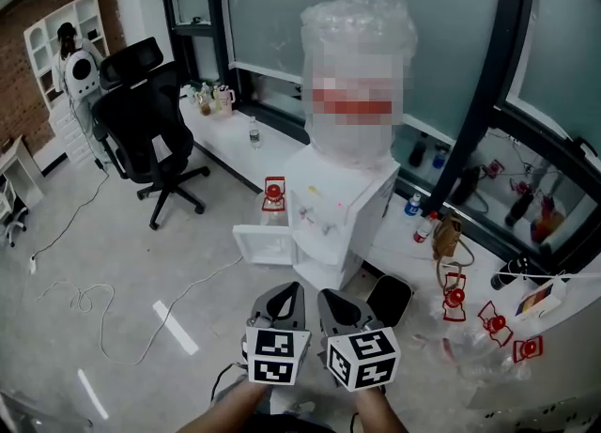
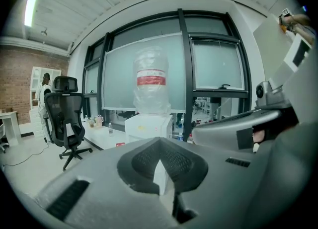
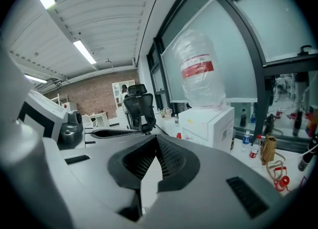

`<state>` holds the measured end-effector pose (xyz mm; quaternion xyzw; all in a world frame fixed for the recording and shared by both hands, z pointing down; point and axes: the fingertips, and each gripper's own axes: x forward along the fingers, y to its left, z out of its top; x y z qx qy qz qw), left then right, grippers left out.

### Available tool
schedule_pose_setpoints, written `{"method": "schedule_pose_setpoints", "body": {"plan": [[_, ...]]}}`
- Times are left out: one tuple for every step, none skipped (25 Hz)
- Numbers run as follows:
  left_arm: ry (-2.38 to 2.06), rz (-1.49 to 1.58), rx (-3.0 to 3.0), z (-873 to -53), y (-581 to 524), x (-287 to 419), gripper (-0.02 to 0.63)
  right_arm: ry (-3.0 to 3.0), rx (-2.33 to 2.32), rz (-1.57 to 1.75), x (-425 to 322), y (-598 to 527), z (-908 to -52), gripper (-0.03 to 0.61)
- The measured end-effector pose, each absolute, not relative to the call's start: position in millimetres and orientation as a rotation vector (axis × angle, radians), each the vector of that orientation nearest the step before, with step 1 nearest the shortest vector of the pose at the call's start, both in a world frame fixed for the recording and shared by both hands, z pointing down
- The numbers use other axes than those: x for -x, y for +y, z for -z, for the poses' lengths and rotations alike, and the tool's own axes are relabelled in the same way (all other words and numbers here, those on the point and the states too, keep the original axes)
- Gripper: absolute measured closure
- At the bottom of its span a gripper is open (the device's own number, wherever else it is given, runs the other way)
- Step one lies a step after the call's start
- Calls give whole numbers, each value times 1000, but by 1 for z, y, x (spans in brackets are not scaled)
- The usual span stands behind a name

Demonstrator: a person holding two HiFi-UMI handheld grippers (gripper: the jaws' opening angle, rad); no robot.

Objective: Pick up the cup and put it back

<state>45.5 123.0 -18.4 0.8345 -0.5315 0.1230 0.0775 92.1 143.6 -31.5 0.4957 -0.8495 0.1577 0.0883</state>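
Note:
My left gripper (image 1: pixel 285 296) and right gripper (image 1: pixel 335 300) hang side by side at the bottom centre of the head view. Both are shut with nothing between the pads, as the left gripper (image 2: pixel 159 141) and right gripper (image 3: pixel 156 141) also show in their own views. They point at a white water dispenser (image 1: pixel 331 208) with a plastic-wrapped bottle (image 2: pixel 150 80) on top, some way ahead. A few small cups and a pinkish jug (image 1: pixel 223 98) stand on the low white ledge (image 1: pixel 225 145) at the far left. Which one is the task's cup I cannot tell.
A black office chair (image 1: pixel 146 131) stands left of the dispenser, with cables (image 1: pixel 89 298) on the floor. A small bottle (image 1: pixel 253 132) is on the ledge. Red and white objects (image 1: pixel 495 320), bottles and a brown bag (image 1: pixel 448 234) crowd the right. A person (image 1: pixel 75 65) stands far left.

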Motion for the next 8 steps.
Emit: {"method": "schedule_pose_setpoints", "body": {"plan": [[-1591, -369, -2502, 21, 124, -47, 603, -2530, -1475, -468, -94, 144, 34, 557], [-1588, -369, -2504, 24, 125, -49, 603, -2532, -1474, -467, -95, 145, 37, 557], [-1586, -369, -2506, 26, 126, -51, 603, -2534, -1472, -466, -96, 146, 39, 557], [-1585, -369, -2507, 27, 127, -52, 603, -2535, -1469, -465, -96, 147, 40, 557], [-1585, -368, -2507, 27, 128, -52, 603, -2537, -1465, -463, -95, 147, 40, 557], [-1586, -368, -2506, 27, 128, -52, 603, -2538, -1462, -462, -95, 147, 39, 557], [-1587, -367, -2505, 25, 128, -52, 603, -2541, -1459, -461, -94, 146, 38, 557], [-1587, -367, -2504, 23, 127, -52, 603, -2543, -1455, -459, -93, 146, 36, 557]]}}
